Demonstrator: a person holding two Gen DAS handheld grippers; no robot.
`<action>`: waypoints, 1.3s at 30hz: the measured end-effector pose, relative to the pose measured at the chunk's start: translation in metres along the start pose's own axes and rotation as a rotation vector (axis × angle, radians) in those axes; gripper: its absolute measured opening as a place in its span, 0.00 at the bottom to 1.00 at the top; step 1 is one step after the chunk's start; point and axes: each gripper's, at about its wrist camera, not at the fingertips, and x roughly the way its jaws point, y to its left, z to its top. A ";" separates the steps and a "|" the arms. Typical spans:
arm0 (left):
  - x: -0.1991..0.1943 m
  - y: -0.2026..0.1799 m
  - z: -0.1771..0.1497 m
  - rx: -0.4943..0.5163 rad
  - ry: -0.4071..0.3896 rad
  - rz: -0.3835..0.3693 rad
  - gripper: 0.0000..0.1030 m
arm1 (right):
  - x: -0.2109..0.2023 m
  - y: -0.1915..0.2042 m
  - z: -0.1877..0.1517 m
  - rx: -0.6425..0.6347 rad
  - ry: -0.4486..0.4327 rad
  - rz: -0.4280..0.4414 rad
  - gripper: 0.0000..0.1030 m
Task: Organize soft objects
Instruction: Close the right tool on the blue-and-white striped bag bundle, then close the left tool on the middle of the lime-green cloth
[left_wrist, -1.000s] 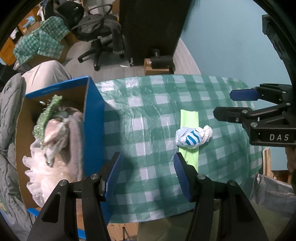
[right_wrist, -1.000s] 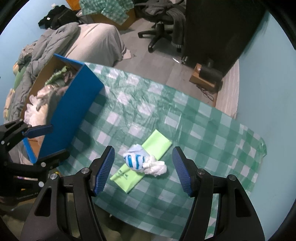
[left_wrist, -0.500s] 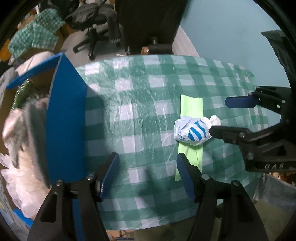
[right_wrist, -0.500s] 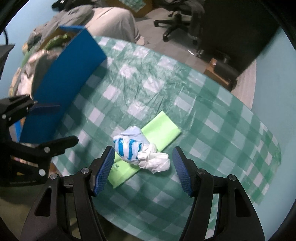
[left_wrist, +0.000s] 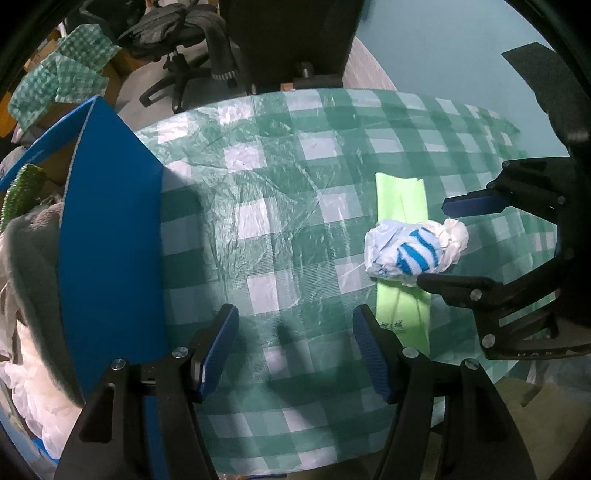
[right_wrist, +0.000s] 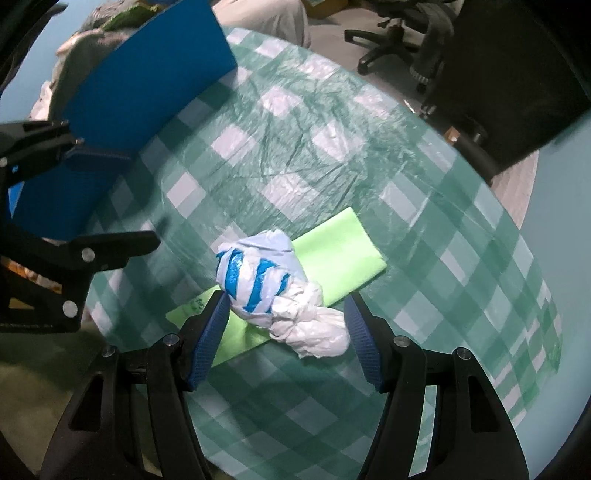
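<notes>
- Both grippers have sunk toward the crinkled checked cloth (left_wrist: 280, 206).
- Right gripper (right_wrist: 284, 325) spread, straddling the knotted striped plastic bag (right_wrist: 266, 280) on a flat green sheet (right_wrist: 340, 258).
- Left gripper (left_wrist: 295, 347), jaws just widened, empty beside the blue box (left_wrist: 110, 258).

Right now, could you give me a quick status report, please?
Right gripper open astride the knotted bag. Left gripper open over bare tablecloth. Bag sits on a green sheet. Nothing in the way.

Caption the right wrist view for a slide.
Right gripper, jaws open, straddles a knotted blue-striped plastic bag lying on a green folded cloth.
</notes>
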 end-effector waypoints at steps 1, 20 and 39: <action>0.002 0.000 0.000 0.005 0.005 0.003 0.64 | 0.002 0.000 0.000 -0.008 0.014 -0.010 0.63; 0.004 -0.025 0.009 0.067 0.012 -0.033 0.70 | -0.035 -0.035 -0.035 0.273 -0.102 0.022 0.46; 0.031 -0.076 0.032 0.067 0.036 -0.107 0.78 | -0.036 -0.080 -0.096 0.510 -0.111 -0.007 0.46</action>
